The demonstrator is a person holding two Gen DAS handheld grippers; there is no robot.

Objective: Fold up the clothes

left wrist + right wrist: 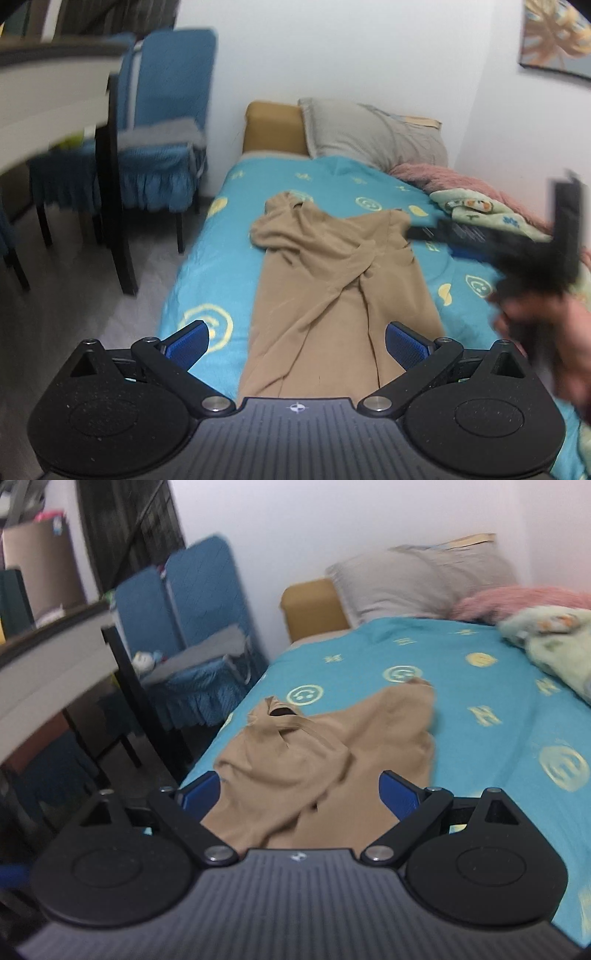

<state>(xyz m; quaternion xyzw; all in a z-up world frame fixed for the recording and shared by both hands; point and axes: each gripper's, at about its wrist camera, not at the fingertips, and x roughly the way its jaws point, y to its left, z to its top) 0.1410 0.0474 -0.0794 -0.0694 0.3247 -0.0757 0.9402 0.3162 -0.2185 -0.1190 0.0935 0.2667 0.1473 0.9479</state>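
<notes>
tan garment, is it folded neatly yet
No, the tan garment lies rumpled on the blue bedsheet, its upper part bunched in loose creases.

The left gripper [297, 341] and right gripper [299, 794] look alike: matte black bodies with a ribbed grey centre plate bearing a small white crosshair mark, two round black discs behind the jaws, silver pivot screws, black linkage arms, and textured blue pads [188, 345]. Bare skin shows on the right hand [546, 343].
</notes>
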